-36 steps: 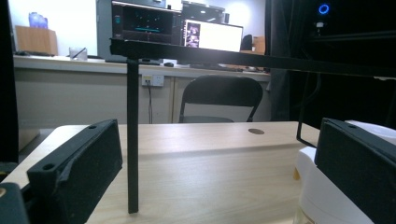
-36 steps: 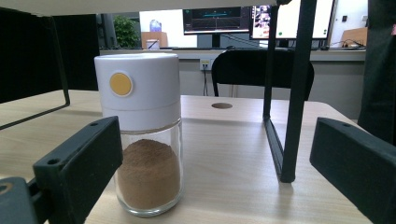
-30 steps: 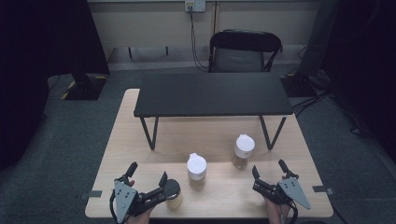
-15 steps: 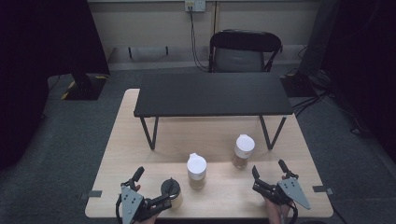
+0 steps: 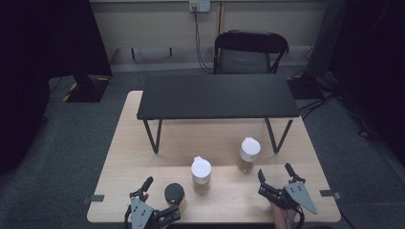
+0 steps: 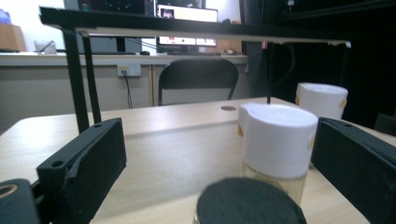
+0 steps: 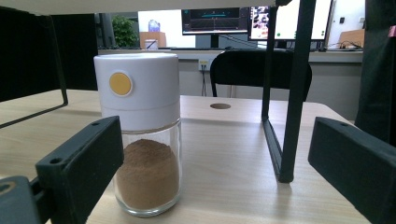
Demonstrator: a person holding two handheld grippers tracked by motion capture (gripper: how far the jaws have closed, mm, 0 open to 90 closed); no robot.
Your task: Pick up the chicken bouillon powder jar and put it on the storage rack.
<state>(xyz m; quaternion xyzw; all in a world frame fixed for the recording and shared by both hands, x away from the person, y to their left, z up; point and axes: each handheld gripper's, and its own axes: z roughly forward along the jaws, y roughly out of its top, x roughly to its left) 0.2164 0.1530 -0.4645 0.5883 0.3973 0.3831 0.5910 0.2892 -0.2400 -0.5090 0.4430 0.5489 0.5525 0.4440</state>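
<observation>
Black-lidded jar (image 5: 174, 194) sitting between left gripper (image 5: 154, 202) jaws, spread and just narrowing, not yet clamping; white-capped jars (image 5: 201, 175) waiting beyond. Right gripper (image 5: 275, 177) idling, jaws released, spice jar (image 7: 140, 135) ahead. Pickup pending.

A black-lidded jar (image 5: 174, 194) stands on the pale wood counter (image 5: 219, 143); at two o'clock, two white-capped jars (image 5: 201, 174) hold brown powder, one cap bearing a yellow dot.

no readable text, labels or numbers
</observation>
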